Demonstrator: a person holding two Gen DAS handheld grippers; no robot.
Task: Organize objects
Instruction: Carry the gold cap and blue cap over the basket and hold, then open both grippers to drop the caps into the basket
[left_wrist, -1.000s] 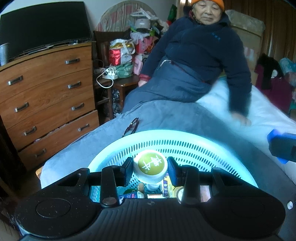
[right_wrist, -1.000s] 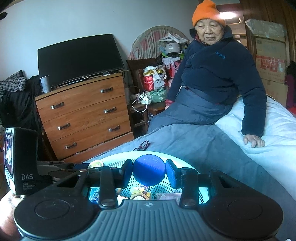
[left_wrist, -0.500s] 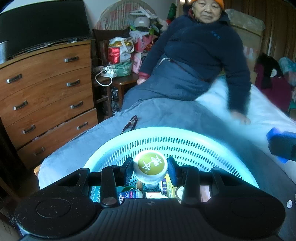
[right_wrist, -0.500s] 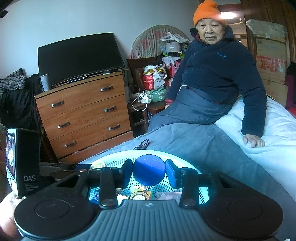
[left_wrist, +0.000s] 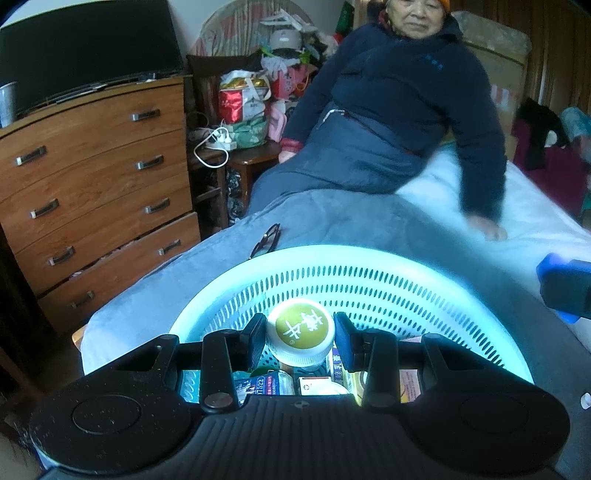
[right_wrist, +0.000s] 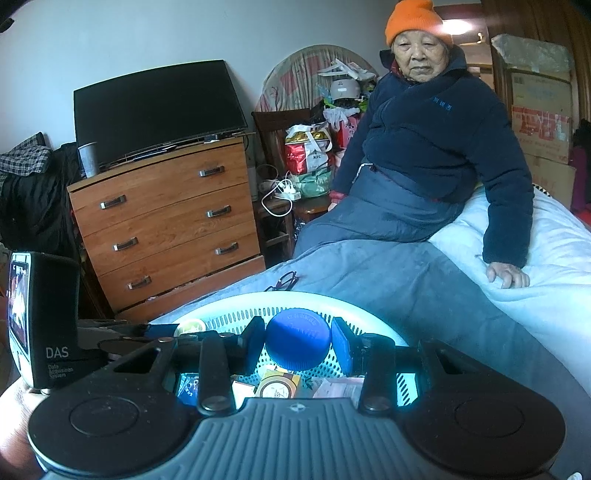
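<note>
Two grippers hang over one pale perforated basket (left_wrist: 369, 273) that sits on a grey blanket (left_wrist: 332, 225) on the bed.

Left gripper (left_wrist: 300, 334): fingers closed in on a bottle with a white cap bearing a green disc and white characters (left_wrist: 301, 328). Both pads touch the cap's sides. The bottle is held above the basket's inside, cap end toward the camera.

Right gripper (right_wrist: 298, 345): fingers closed on a bottle with a blue cap (right_wrist: 298, 343), pads against either side. It too hangs over the basket (right_wrist: 314, 299).

Basket contents: small boxes and packets (left_wrist: 317, 384), partly hidden behind the gripper bodies; labels too small to read.

Surroundings: a pair of glasses (left_wrist: 266, 240) lies on the blanket just beyond the basket's far rim. A person in a dark jacket (right_wrist: 436, 147) sits on the bed edge, one hand (right_wrist: 508, 275) flat on the white bedding. A wooden chest of drawers (right_wrist: 166, 221) stands to the left with a dark screen (right_wrist: 155, 110) on top.
</note>
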